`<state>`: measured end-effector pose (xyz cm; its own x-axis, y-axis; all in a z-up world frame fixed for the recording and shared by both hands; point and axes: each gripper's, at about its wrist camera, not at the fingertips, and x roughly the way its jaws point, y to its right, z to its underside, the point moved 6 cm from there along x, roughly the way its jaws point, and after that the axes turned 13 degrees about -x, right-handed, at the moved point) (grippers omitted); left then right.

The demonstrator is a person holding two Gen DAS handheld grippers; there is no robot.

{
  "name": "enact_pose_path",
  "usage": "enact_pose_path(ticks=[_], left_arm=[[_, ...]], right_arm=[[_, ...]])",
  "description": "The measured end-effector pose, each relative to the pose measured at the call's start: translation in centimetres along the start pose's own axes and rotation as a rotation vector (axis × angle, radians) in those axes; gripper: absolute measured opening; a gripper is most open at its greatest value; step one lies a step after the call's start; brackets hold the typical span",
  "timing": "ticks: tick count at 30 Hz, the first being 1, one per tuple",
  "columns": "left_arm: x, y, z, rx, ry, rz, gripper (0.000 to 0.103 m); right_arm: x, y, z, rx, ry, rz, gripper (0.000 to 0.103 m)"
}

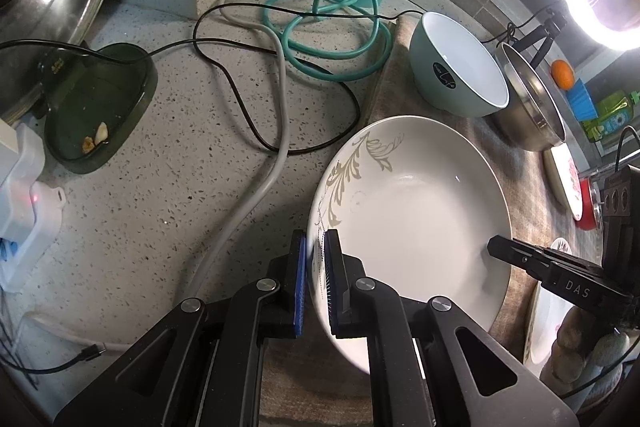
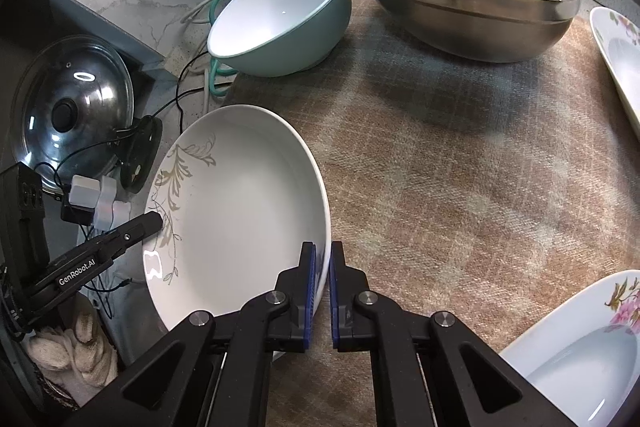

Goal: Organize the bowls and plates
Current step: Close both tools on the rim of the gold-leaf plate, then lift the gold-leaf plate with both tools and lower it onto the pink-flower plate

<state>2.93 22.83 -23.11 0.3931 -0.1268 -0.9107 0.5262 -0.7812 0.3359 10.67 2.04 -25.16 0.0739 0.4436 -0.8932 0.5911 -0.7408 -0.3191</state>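
Plate — near rim hidden behind jaws

We carry two black grippers. The left gripper and the right gripper each have angular black arms with triangular cut-outs, round silver pivot screws and ribbed blue pads. One finger reads "DAS" in white, another "GenRobot.AI". We wear knitted off-white gloves, and thin black cables trail beside the left body.
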Motion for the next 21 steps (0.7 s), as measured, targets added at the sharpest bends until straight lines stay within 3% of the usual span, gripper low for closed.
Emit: enact_pose_path(ticks=[21], left_arm=[[-2.5, 4.1, 1.5, 0.046, 0.003, 0.074, 0.007]], right_arm=[[-4.5, 1.6, 1.7, 0.043, 0.047, 0.018, 0.006]])
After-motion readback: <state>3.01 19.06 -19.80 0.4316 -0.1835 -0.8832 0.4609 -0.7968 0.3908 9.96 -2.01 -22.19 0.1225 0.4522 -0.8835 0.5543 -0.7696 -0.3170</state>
